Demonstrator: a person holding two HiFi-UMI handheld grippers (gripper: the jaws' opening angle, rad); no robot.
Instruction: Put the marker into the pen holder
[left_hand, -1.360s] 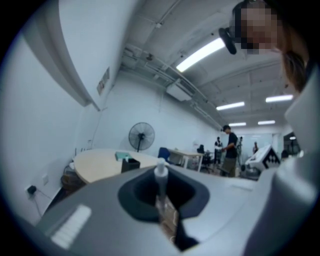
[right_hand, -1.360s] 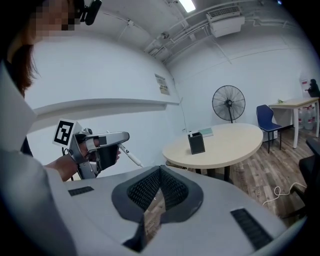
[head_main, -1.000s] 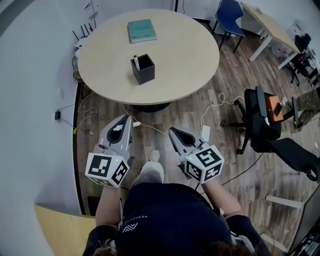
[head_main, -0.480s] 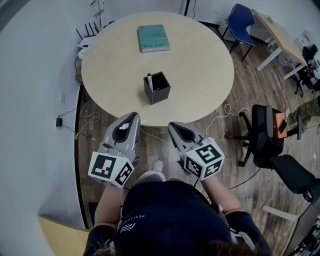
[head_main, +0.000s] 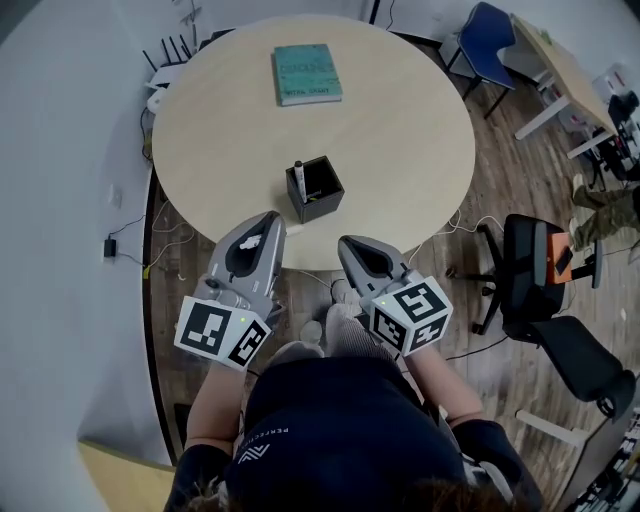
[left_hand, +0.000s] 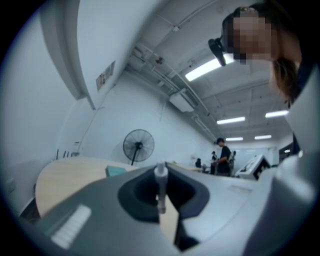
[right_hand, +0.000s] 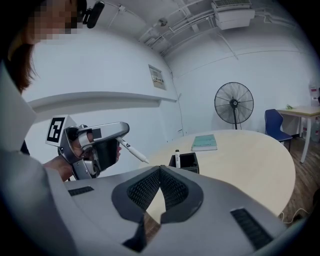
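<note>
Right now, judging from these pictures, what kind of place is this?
Probably an office or lab workroom: a round table, a black swivel chair on wood flooring, and a standing fan.

Bright ceiling strip lights (left_hand: 205, 70), soft shadows, fisheye edges, blurred foreground

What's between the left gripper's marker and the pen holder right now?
Nothing: only bare tabletop separates the marker in the left gripper from the pen holder, as the head view shows. The book lies beyond the holder.
</note>
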